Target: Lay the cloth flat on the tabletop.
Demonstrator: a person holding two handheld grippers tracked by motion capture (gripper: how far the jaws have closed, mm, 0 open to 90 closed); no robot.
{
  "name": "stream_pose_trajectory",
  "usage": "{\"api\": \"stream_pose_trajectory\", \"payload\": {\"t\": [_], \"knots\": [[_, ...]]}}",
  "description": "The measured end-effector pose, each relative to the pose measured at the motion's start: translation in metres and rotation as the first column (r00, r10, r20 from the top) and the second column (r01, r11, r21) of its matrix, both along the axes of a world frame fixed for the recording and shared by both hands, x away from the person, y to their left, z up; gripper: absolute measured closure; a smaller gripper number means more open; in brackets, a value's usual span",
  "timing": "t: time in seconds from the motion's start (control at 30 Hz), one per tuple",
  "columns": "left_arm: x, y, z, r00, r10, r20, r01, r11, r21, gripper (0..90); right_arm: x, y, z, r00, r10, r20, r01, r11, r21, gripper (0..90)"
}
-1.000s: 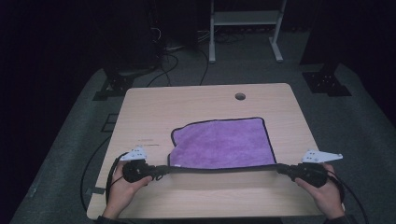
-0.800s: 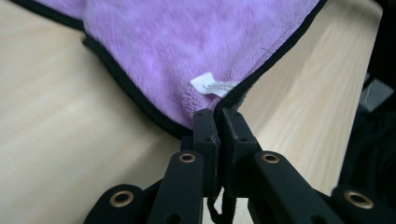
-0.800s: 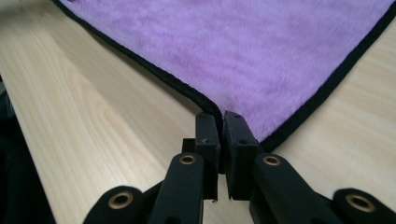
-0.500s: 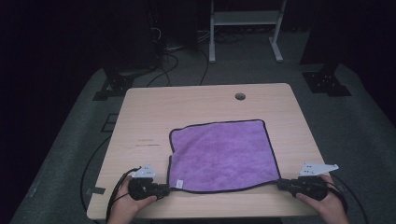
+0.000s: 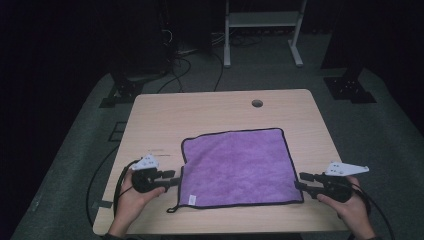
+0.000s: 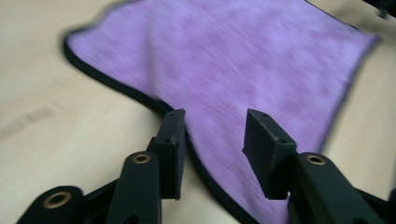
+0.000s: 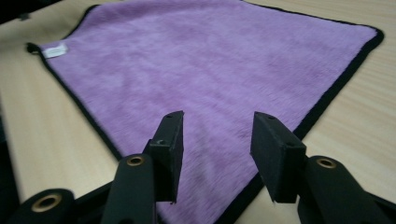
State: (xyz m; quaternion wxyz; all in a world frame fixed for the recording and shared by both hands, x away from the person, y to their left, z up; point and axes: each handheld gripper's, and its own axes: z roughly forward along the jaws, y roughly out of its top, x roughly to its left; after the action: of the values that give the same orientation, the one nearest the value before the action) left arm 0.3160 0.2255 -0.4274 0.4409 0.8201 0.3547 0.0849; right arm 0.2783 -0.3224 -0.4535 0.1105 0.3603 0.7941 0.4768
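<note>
While the purple cloth (image 5: 239,167) is spread flat on the counter (image 5: 210,110), its near corners are flanked by the left tool (image 5: 172,178) and right tool (image 5: 301,181), jaws just opened, nothing gripped.

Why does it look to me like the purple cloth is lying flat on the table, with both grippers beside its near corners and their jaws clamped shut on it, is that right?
Not quite: the jaws are open, having just been opening, and grip nothing. The left gripper and right gripper views show the gap, with the purple cloth lying flat on the table beneath.
</note>
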Motion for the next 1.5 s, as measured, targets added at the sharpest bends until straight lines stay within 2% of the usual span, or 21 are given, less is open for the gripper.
{"api": "stream_pose_trajectory", "payload": {"t": [0.03, 0.07, 0.1, 0.13, 0.17, 0.23, 0.27, 0.3, 0.37, 0.4, 0.5, 0.7, 0.73, 0.77, 0.87, 0.9, 0.97, 1.13, 1.3, 1.43, 1.5], "knots": [[0.017, -0.001, 0.003, 0.9995, 0.027, 0.017, -0.027, 0.9996, 0.010, 61.0, 0.008, 0.003, -0.001, 1.0000, -0.007, 0.000, 0.007, 0.9999, -0.009, 52.6], [0.017, -0.001, 0.003, 0.9995, 0.027, 0.017, -0.027, 0.9996, 0.010, 61.2, 0.008, 0.003, -0.001, 1.0000, -0.007, 0.000, 0.007, 0.9999, -0.009, 52.6], [0.034, -0.003, 0.004, 0.9978, 0.057, 0.034, -0.058, 0.9978, 0.032, 61.5, 0.016, 0.007, -0.001, 0.9999, -0.011, 0.006, 0.012, 0.9996, -0.025, 52.0], [0.034, -0.003, 0.004, 0.9978, 0.057, 0.034, -0.058, 0.9978, 0.032, 62.5, 0.016, 0.007, -0.001, 0.9999, -0.011, 0.006, 0.012, 0.9996, -0.025, 52.0], [0.049, -0.004, 0.005, 0.9952, 0.086, 0.046, -0.088, 0.9954, 0.039, 62.8, 0.021, 0.011, -0.002, 0.9999, -0.013, 0.011, 0.013, 0.9994, -0.033, 51.8], [0.056, -0.005, 0.004, 0.9946, 0.093, 0.047, -0.095, 0.9941, 0.052, 62.5, 0.025, 0.015, -0.001, 0.9997, -0.013, 0.018, 0.014, 0.9987, -0.050, 51.7], [0.071, -0.008, 0.000, 0.9929, 0.111, 0.043, -0.113, 0.9916, 0.062, 61.8, 0.027, 0.016, -0.001, 0.9998, -0.012, 0.019, 0.012, 0.9988, -0.048, 51.5], [0.071, -0.008, 0.000, 0.9929, 0.111, 0.043, -0.113, 0.9916, 0.062, 61.0, 0.027, 0.016, -0.001, 0.9998, -0.012, 0.019, 0.012, 0.9988, -0.048, 51.5], [0.091, -0.013, -0.009, 0.9898, 0.138, 0.033, -0.141, 0.9858, 0.091, 60.3, 0.031, 0.018, -0.001, 0.9997, -0.014, 0.022, 0.015, 0.9984, -0.055, 51.3], [0.091, -0.013, -0.009, 0.9898, 0.138, 0.033, -0.141, 0.9858, 0.091, 60.1, 0.031, 0.018, -0.001, 0.9997, -0.014, 0.022, 0.015, 0.9984, -0.055, 51.3], [0.111, -0.018, -0.020, 0.9850, 0.169, 0.036, -0.172, 0.9748, 0.141, 59.8, 0.034, 0.020, -0.002, 0.9996, -0.014, 0.026, 0.015, 0.9979, -0.063, 51.2], [0.132, -0.023, -0.029, 0.9833, 0.181, 0.013, -0.181, 0.9724, 0.147, 62.4, 0.036, 0.022, -0.003, 0.9995, -0.016, 0.025, 0.018, 0.9974, -0.070, 51.2], [0.135, -0.025, -0.031, 0.9838, 0.179, 0.011, -0.178, 0.9709, 0.159, 64.5, 0.036, 0.022, -0.004, 0.9996, -0.015, 0.025, 0.017, 0.9973, -0.072, 51.2], [0.141, -0.027, -0.034, 0.9833, 0.182, 0.005, -0.179, 0.9648, 0.192, 69.3, 0.036, 0.022, -0.004, 0.9995, -0.017, 0.026, 0.019, 0.9973, -0.071, 51.2], [0.145, -0.028, -0.039, 0.9822, 0.188, -0.006, -0.183, 0.9642, 0.192, 79.7, 0.036, 0.022, -0.004, 0.9995, -0.018, 0.028, 0.020, 0.9974, -0.070, 51.3], [0.146, -0.027, -0.041, 0.9835, 0.181, -0.008, -0.176, 0.9682, 0.177, 82.8, 0.036, 0.021, -0.003, 0.9993, -0.021, 0.029, 0.023, 0.9973, -0.070, 51.5], [0.148, -0.027, -0.039, 0.9828, 0.185, -0.007, -0.180, 0.9654, 0.189, 87.1, 0.036, 0.021, -0.004, 0.9994, -0.022, 0.029, 0.024, 0.9973, -0.069, 51.6], [0.156, -0.028, -0.036, 0.9785, 0.206, 0.019, -0.205, 0.9593, 0.194, 88.2, 0.036, 0.021, -0.004, 0.9993, -0.022, 0.031, 0.024, 0.9970, -0.073, 51.8], [0.170, -0.025, -0.038, 0.9707, 0.236, 0.045, -0.240, 0.9461, 0.217, 88.4, 0.038, 0.017, -0.005, 0.9981, -0.051, 0.036, 0.053, 0.9952, -0.082, 52.0], [0.174, -0.024, -0.040, 0.9690, 0.244, 0.039, -0.247, 0.9471, 0.206, 88.1, 0.041, 0.015, -0.006, 0.9959, -0.081, 0.040, 0.085, 0.9905, -0.108, 49.6], [0.173, -0.023, -0.040, 0.9704, 0.238, 0.037, -0.241, 0.9527, 0.185, 80.7, 0.047, 0.013, -0.009, 0.9891, -0.140, 0.047, 0.145, 0.9801, -0.136, 46.1]]}}
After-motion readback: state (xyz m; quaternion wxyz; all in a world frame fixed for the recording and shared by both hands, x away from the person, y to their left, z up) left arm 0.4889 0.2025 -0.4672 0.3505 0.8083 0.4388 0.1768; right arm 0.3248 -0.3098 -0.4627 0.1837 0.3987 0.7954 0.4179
